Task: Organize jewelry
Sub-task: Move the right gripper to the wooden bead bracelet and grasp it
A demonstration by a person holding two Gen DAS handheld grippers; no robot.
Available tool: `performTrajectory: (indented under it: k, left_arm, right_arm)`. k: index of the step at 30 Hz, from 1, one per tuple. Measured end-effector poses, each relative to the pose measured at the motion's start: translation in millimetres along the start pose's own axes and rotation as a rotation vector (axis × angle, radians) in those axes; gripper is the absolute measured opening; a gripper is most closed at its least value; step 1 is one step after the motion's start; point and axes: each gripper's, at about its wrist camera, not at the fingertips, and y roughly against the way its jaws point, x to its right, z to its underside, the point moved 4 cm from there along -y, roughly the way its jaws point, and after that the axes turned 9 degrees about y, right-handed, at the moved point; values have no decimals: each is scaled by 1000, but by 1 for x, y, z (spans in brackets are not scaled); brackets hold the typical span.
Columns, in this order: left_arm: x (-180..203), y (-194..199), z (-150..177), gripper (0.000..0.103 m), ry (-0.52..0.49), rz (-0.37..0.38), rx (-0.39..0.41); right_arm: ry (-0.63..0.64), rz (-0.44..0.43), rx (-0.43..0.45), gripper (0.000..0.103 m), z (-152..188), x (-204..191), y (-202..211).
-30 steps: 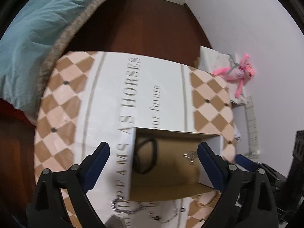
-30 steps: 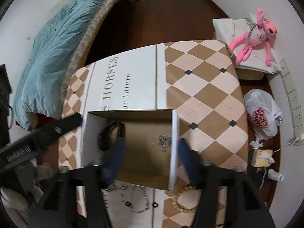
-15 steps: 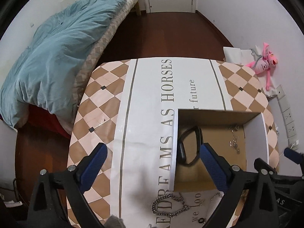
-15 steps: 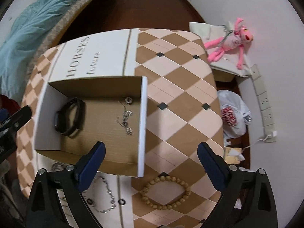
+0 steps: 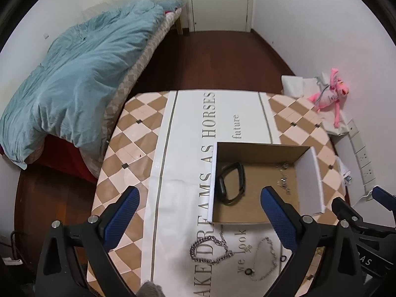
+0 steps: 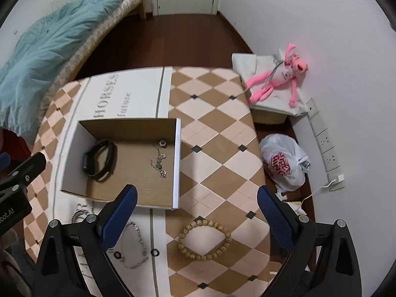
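Two grippers are held above the near edge of the table, each with its jaws spread wide and nothing between them: the left gripper hangs over the white printed strip of the tablecloth, the right gripper over the checked part toward the right edge. Closest to the near edge, several pieces lie loose on the cloth and are not yet put away: a bead bracelet on the checked part, a thin silver chain with two small dark rings beside it on the white strip, and a heavier silver chain further toward the left edge. Just beyond these stands an open cardboard box, set across the white strip near the middle of the table. Inside it, a black wristband is seen by the left wall and a fine charm bracelet by the right wall, well apart from each other. From this layout, the step in hand is judged to be the pause between one drop into the box and the next pick. The bead bracelet, lying almost directly under the right gripper, seems the likeliest next piece. A lowering of the open jaws across one side of the bead ring would be called for, then a closing firm enough that the round beads are not squeezed out sideways.
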Motion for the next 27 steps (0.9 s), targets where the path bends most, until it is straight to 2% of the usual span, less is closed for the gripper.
performTrajectory:
  k: [12, 17, 22, 25, 27]
  left_arm:
    - [-6, 75, 8, 100, 6, 20, 87]
    - [-12, 91, 15, 100, 16, 16, 115]
    - [-21, 82, 31, 100, 27, -39, 128]
    - [-31, 60, 47, 100, 38, -93, 102]
    - [-38, 37, 60, 100, 50, -119, 55]
  right_arm:
    - [-25, -10, 159, 99, 15, 3, 92]
    - [-38, -33, 181, 99, 24, 3, 109]
    - [-85, -39, 122, 99, 45, 12, 87]
    - [-127, -45, 49, 99, 64, 23, 54]
    - [-154, -61, 0, 98, 77, 31, 29]
